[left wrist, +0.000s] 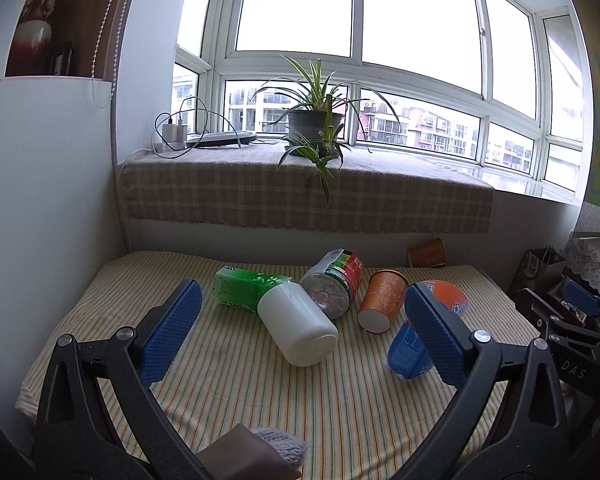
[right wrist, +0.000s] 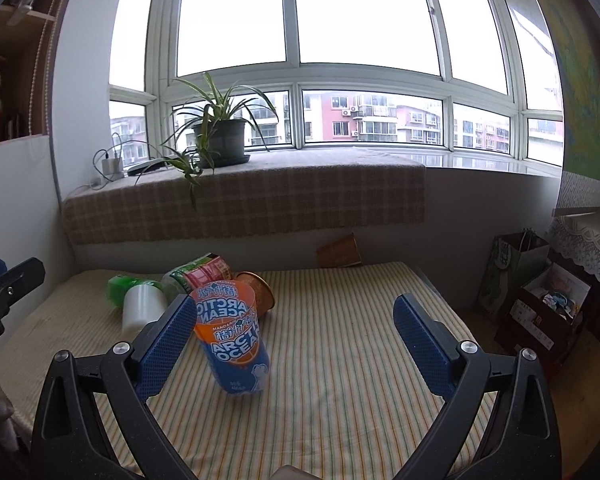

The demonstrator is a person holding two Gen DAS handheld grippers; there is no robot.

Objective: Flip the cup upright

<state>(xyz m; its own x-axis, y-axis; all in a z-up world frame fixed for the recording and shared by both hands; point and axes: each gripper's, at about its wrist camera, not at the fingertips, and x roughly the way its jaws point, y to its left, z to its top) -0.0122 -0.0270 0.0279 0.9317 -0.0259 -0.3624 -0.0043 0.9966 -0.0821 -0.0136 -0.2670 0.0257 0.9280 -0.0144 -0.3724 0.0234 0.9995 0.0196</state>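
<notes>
Several cups lie on a striped mattress (left wrist: pixel 228 392). A white cup (left wrist: pixel 298 326) lies on its side between my left gripper's fingers, farther off. My left gripper (left wrist: pixel 304 338) is open and empty. An orange patterned cup (left wrist: pixel 380 300) lies on its side, bottom toward me. An orange-and-blue Arctic Ocean cup (right wrist: pixel 232 340) lies tilted just right of my right gripper's left finger (right wrist: pixel 168 344); it also shows in the left wrist view (left wrist: pixel 410 350). My right gripper (right wrist: pixel 296 350) is open and empty.
A green wrapped cup (left wrist: pixel 240 288) and a red-and-green labelled jar (left wrist: pixel 332 284) lie behind the white cup. Another orange cup (right wrist: pixel 340 252) lies against the back wall. A potted plant (left wrist: pixel 314 124) stands on the sill. Bags and boxes (right wrist: pixel 540 308) sit right of the mattress.
</notes>
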